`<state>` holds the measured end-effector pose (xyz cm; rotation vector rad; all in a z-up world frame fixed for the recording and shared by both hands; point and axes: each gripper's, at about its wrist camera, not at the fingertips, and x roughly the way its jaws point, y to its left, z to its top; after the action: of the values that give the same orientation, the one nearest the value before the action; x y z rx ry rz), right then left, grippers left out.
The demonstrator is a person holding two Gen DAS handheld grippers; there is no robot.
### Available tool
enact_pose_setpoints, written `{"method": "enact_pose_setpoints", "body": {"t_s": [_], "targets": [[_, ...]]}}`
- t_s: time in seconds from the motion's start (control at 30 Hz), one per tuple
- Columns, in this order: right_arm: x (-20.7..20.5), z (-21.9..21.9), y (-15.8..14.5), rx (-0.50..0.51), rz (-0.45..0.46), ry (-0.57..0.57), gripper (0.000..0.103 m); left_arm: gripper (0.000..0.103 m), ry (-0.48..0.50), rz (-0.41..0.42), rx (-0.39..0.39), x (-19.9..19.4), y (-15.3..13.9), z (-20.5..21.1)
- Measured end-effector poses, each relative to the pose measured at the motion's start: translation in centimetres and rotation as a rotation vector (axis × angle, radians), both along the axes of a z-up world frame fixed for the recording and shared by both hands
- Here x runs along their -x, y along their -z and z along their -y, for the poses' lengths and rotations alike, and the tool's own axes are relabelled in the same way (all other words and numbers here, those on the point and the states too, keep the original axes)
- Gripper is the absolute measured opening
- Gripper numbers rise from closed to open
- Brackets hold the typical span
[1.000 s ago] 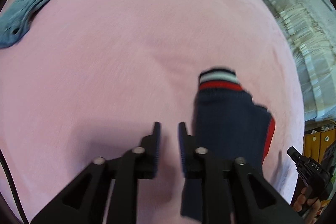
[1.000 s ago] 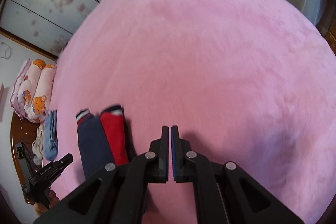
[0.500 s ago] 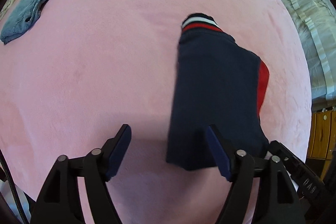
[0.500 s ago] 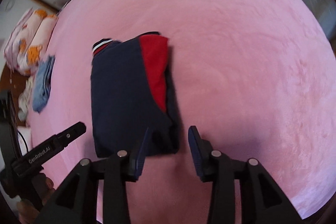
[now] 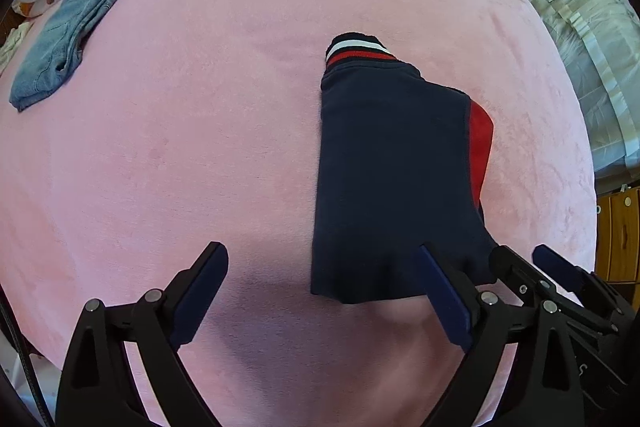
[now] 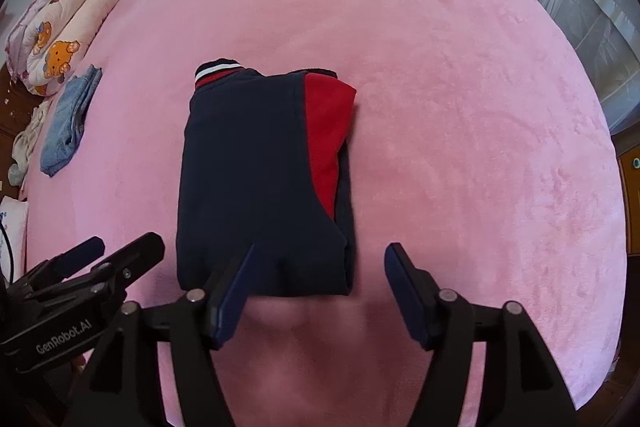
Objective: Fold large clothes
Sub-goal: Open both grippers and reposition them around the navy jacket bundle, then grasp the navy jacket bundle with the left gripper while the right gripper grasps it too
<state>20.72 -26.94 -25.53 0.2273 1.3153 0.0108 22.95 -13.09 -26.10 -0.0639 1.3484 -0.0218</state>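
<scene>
A folded navy and red garment (image 5: 392,179) with a striped white-and-red cuff lies flat on the pink bed cover (image 5: 200,131). It also shows in the right wrist view (image 6: 260,179). My left gripper (image 5: 320,291) is open and empty, just short of the garment's near edge, its right finger by the near corner. My right gripper (image 6: 318,291) is open and empty at the garment's near right corner. Each gripper shows in the other's view, the right one (image 5: 560,283) and the left one (image 6: 92,263).
Folded blue jeans (image 5: 60,51) lie at the far left of the bed, also in the right wrist view (image 6: 68,123). Bear-print pillows (image 6: 56,39) sit beyond them. A curtain (image 5: 572,19) and a wooden cabinet (image 5: 618,235) stand to the right.
Both grippers went from shut to wide open and pulled back from the garment, which now lies folded and released on the bed.
</scene>
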Motion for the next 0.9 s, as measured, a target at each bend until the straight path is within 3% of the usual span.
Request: {"method": "enact_pose_setpoints", "body": {"t_s": [0.3, 0.5, 0.67, 0.77, 0.9], "targets": [[0.3, 0.1, 0.4, -0.029, -0.013, -0.003, 0.073, 0.094, -0.025, -0.013, 0.029, -0.3, 0.4, -0.4], [-0.2, 2.6, 3.2, -0.246, -0.042, 0.084, 0.073, 0.094, -0.026, -0.048, 0.189, -1.2, 3.5, -1.5], [-1.0, 5.1, 8.0, -0.409, -0.135, 0.17, 0.073, 0.094, -0.065, -0.132, 0.275, -1.3, 7.4, -2.5], [-1.4, 6.2, 9.7, -0.531, -0.133, 0.196, 0.073, 0.094, -0.085, -0.158, 0.394, -1.6, 8.8, -3.2], [-2.0, 6.8, 11.3, -0.639, -0.134, 0.186, 0.073, 0.094, -0.07, -0.169, 0.49, -2.5, 10.1, -3.7]]}}
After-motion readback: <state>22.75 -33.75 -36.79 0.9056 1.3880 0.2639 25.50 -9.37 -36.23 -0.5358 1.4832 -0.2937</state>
